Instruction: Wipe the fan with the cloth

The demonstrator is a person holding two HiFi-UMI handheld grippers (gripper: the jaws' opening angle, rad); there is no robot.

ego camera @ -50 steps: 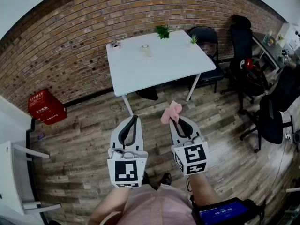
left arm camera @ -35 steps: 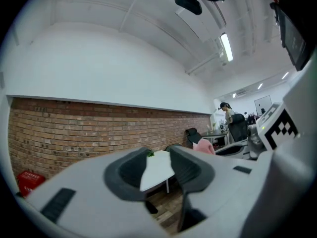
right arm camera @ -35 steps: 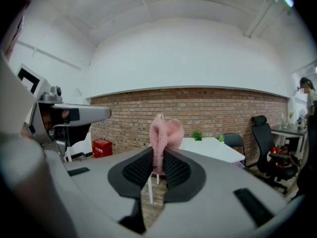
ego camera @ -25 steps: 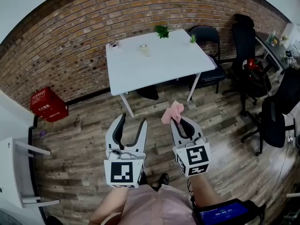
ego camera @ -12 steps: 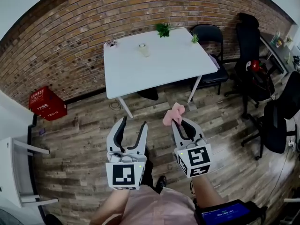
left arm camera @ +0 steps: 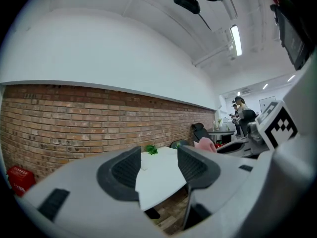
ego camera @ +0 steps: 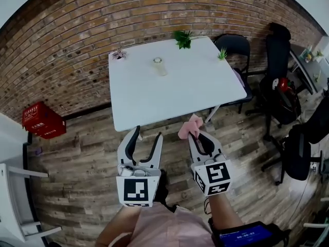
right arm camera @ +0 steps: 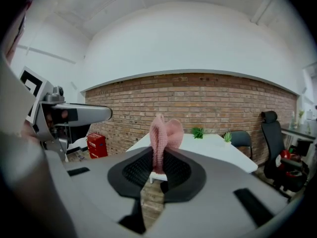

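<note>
Table [ego camera: 175,91] before wall [ego camera: 67,40], chair [ego camera: 234,42] at its right.

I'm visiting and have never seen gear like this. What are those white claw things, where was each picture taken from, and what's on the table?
There's no robot here: a person holds a tool in each hand, each with two pinching fingers. The top-down picture comes from a camera on the person's head. The other two come from cameras riding on the tools, looking along their fingers. The left gripper has its fingers apart with nothing between them. The right gripper pinches a pink cloth. Ahead stands a white table carrying a few small plants and a small pale object I can't identify.
</note>
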